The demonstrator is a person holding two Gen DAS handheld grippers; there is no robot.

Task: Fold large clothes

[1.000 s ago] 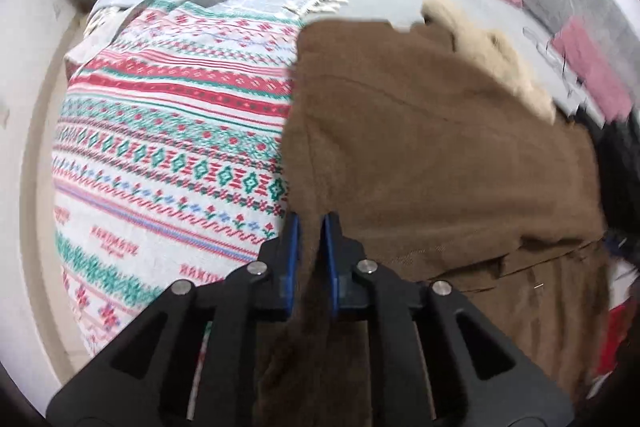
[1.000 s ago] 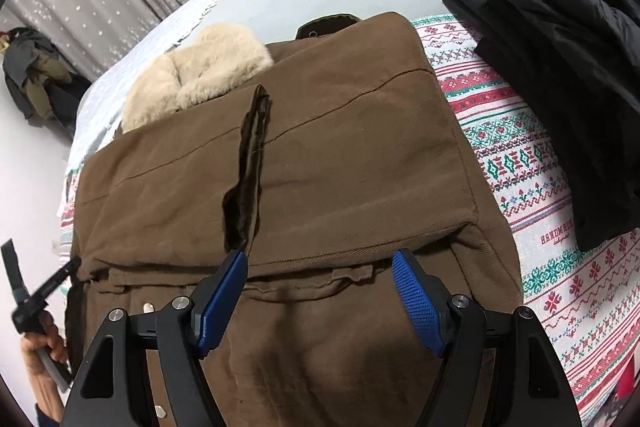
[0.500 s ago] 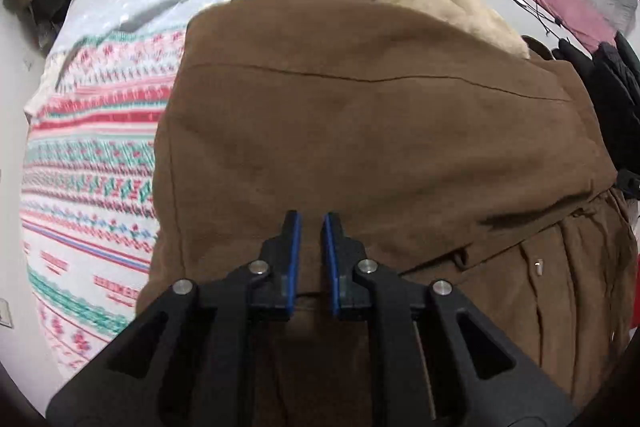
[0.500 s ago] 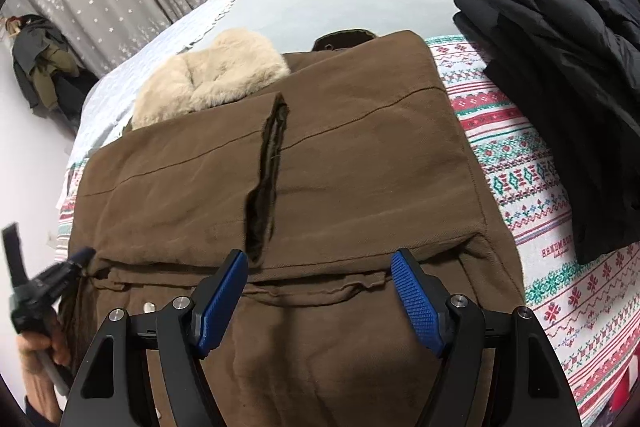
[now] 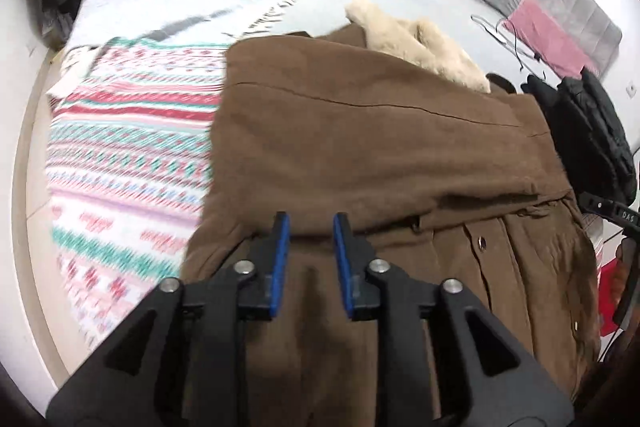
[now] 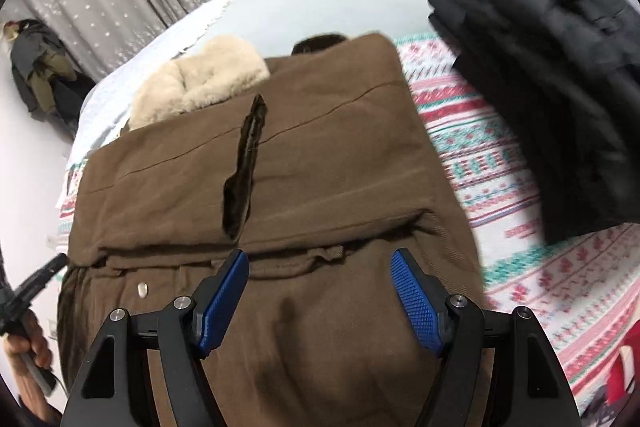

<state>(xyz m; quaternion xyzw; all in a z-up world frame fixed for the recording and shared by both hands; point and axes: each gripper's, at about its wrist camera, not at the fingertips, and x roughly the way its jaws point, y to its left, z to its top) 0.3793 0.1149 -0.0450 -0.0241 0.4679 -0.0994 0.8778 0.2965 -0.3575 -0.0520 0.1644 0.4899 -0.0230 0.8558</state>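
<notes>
A brown coat [image 5: 360,147] lies folded across a patterned bed [image 5: 128,163]. The left gripper [image 5: 308,247] jaws are opening, empty; the right gripper [image 6: 320,287] is held wide, empty, seemingly after release.

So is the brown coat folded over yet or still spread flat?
Folded over: the brown coat has its upper half doubled toward the hem, the fold's edge lying across the buttoned front, fur collar showing behind.

Coat [image 5: 380,147]: brown, heavy cloth, cream fleece collar [image 5: 420,43] at the far end. Lies flat on the bed, upper part folded down over the snap-buttoned lower part; dark slit on top.
</notes>
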